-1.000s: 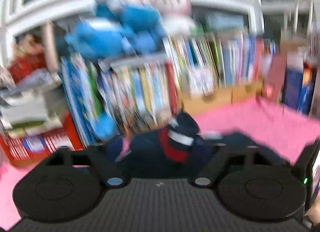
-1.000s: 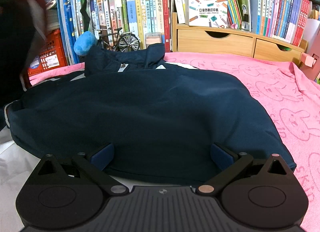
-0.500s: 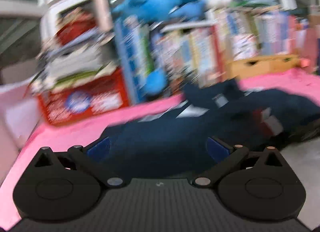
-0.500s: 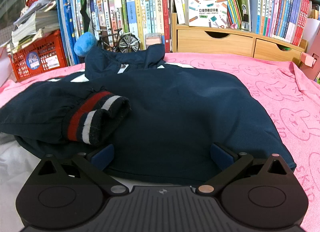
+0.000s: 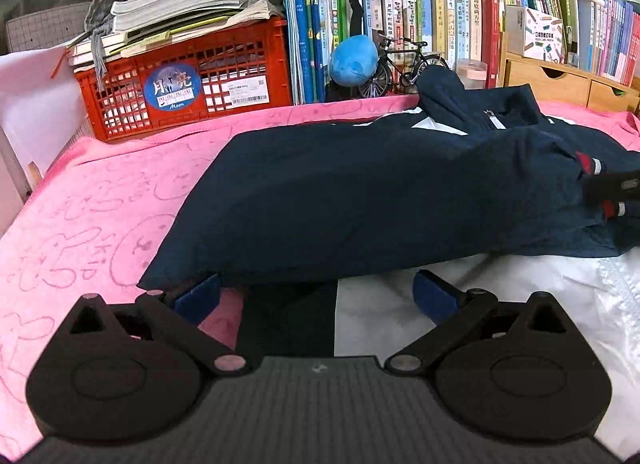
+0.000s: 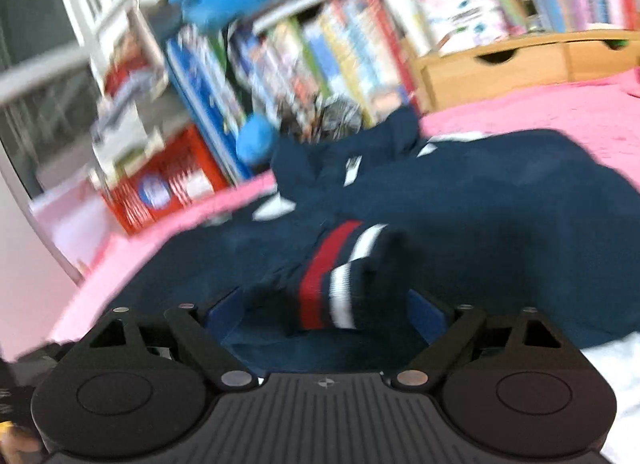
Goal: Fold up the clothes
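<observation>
Pink towel (image 5: 100, 199) by the bookshelf now has the jacket (image 5: 360, 199) with its sleeve flopped across; left gripper (image 5: 316, 296) hangs wide and empty at the hem, right gripper (image 6: 326, 310) is closing around the cuff (image 6: 340, 276), probably to tidy the fold.

We are seeing a navy jacket (image 5: 360, 199) lying flat on pink cloth. Its striped cuff (image 6: 340, 276) is resting folded across its body

Bare pink towel (image 5: 92, 199) beside jacket (image 5: 360, 199).

Left gripper (image 5: 316, 296) fingers wide apart; right gripper (image 6: 326, 314) closing.
</observation>
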Motion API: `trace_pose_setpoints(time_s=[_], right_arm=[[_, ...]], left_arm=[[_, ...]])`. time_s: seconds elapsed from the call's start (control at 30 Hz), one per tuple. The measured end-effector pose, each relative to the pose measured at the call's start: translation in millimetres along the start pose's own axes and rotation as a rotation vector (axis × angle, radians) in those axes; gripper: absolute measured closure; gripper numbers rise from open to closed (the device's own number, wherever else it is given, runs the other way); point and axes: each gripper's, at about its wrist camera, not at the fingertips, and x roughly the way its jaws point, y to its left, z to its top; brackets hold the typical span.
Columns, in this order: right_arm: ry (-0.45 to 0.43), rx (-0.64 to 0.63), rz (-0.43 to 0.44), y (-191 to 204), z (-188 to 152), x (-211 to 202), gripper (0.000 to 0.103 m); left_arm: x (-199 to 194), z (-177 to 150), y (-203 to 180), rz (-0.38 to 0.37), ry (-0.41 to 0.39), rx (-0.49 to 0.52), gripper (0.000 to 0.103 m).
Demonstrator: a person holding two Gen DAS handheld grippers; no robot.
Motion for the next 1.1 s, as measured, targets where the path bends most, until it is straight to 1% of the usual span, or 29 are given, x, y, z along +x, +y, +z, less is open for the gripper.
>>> trace_pose_setpoints(time_s=[0.03, 0.07, 0.1, 0.17, 0.23, 0.3, 0.37, 0.4, 0.47, 0.53, 0.57, 0.63, 0.67, 0.7, 0.73, 0.77, 0.8, 0.83, 0.87, 0.9, 0.93, 0.97, 1.0, 1.03, 1.1], right_arm=[[0.006, 0.005, 0.000, 4, 1, 4, 0.060], [0.012, 0.012, 0.004, 8, 3, 8, 0.080], [0.010, 0.021, 0.009, 13, 5, 7, 0.084], [-0.030, -0.031, -0.029, 24, 13, -4, 0.087], [-0.095, -0.104, -0.093, 29, 23, -21, 0.087], [-0.148, -0.131, -0.165, 23, 32, -39, 0.087], [-0.191, -0.146, -0.262, 9, 44, -56, 0.087], [-0.203, -0.138, -0.293, -1, 47, -64, 0.087], [-0.194, -0.120, -0.337, -24, 50, -69, 0.087], [-0.172, -0.105, -0.383, -45, 50, -67, 0.086], [-0.147, -0.091, -0.396, -56, 47, -62, 0.086], [-0.081, -0.059, -0.410, -81, 40, -49, 0.080], [-0.060, -0.045, -0.411, -89, 36, -44, 0.076], [-0.044, -0.032, -0.410, -96, 32, -40, 0.070], [-0.049, -0.031, -0.400, -98, 30, -41, 0.066], [-0.058, -0.031, -0.387, -100, 29, -44, 0.052], [-0.063, -0.043, -0.389, -100, 29, -49, 0.034], [-0.080, -0.065, -0.417, -98, 29, -59, 0.027], [-0.105, -0.089, -0.452, -96, 29, -67, 0.021], [-0.136, -0.119, -0.488, -92, 29, -76, 0.021], [-0.168, -0.144, -0.503, -87, 29, -85, 0.021], [-0.199, -0.151, -0.489, -82, 30, -92, 0.020], [-0.228, -0.145, -0.437, -76, 30, -96, 0.019], [-0.241, -0.142, -0.364, -68, 30, -96, 0.019], [-0.233, -0.151, -0.233, -46, 27, -85, 0.019]], left_arm=[[1, -3, 1, -0.003, 0.001, -0.004, 0.000], [1, -7, 1, -0.006, 0.001, -0.008, 0.000], [1, -10, 1, -0.009, 0.002, -0.011, 0.000], [2, -12, 2, -0.015, 0.002, -0.015, 0.000], [3, -13, 3, -0.021, 0.003, -0.020, 0.000], [3, -14, 4, -0.026, 0.003, -0.024, 0.000], [2, -14, 4, -0.029, 0.000, -0.027, 0.000], [2, -14, 4, -0.029, -0.001, -0.027, 0.000], [2, -14, 4, -0.027, -0.002, -0.025, 0.000], [1, -14, 4, -0.021, -0.002, -0.023, 0.000], [1, -14, 4, -0.016, -0.003, -0.021, 0.000], [0, -15, 3, -0.001, -0.007, -0.019, 0.000], [-3, -16, 3, 0.011, -0.012, -0.008, 0.000], [-5, -17, 2, 0.024, -0.016, 0.009, 0.000], [-10, -18, 2, 0.049, -0.025, 0.037, 0.000], [-16, -19, 1, 0.081, -0.036, 0.071, 0.000], [-23, -20, 1, 0.115, -0.051, 0.102, 0.000], [-30, -20, 2, 0.144, -0.069, 0.126, 0.000], [-38, -17, 5, 0.154, -0.088, 0.131, 0.000], [-45, -12, 7, 0.157, -0.108, 0.129, 0.000], [-53, -6, 10, 0.150, -0.134, 0.114, 0.000], [-58, 3, 10, 0.127, -0.163, 0.092, 0.000], [-61, 11, 8, 0.100, -0.188, 0.074, 0.000], [-60, 20, 3, 0.075, -0.214, 0.064, 0.000], [-45, 34, -14, 0.065, -0.245, 0.072, 0.000]])
